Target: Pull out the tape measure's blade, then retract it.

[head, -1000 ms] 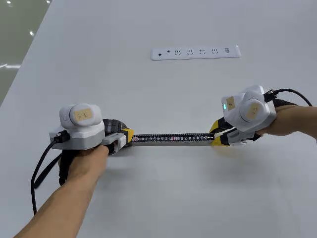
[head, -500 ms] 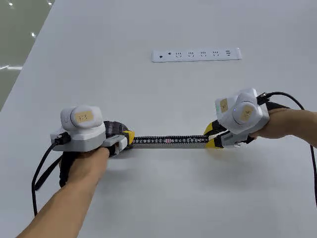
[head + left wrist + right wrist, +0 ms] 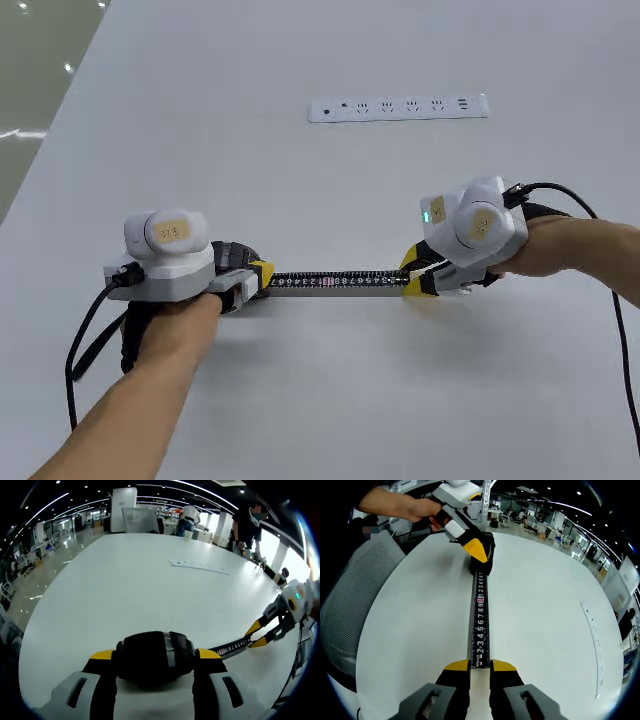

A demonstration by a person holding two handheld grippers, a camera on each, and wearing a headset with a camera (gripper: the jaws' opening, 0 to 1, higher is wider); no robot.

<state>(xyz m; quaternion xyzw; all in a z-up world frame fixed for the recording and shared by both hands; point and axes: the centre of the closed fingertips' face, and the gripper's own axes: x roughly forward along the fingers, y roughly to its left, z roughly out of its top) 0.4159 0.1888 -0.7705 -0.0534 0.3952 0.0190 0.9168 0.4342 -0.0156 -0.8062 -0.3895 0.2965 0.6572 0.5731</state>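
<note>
The black tape measure case (image 3: 156, 656) rests on the white table, clamped between the yellow-tipped jaws of my left gripper (image 3: 250, 278), which is shut on it. Its dark blade (image 3: 335, 281) with white numerals runs flat across the table to the right. My right gripper (image 3: 412, 279) is shut on the blade's end. In the right gripper view the blade (image 3: 479, 625) stretches from my right gripper (image 3: 480, 666) up to the case (image 3: 482, 560), where the left gripper holds it. From the left gripper view the blade (image 3: 232, 648) leads right to the other gripper.
A white power strip (image 3: 398, 107) lies flat at the far side of the table. Black cables trail from both grippers off the near edges. A grey mesh chair (image 3: 350, 610) stands beside the table. People stand at distant benches (image 3: 190, 515).
My right gripper has moved left toward the case, still shut on the blade end, so the exposed blade is shorter. The left gripper and case have stayed put.
</note>
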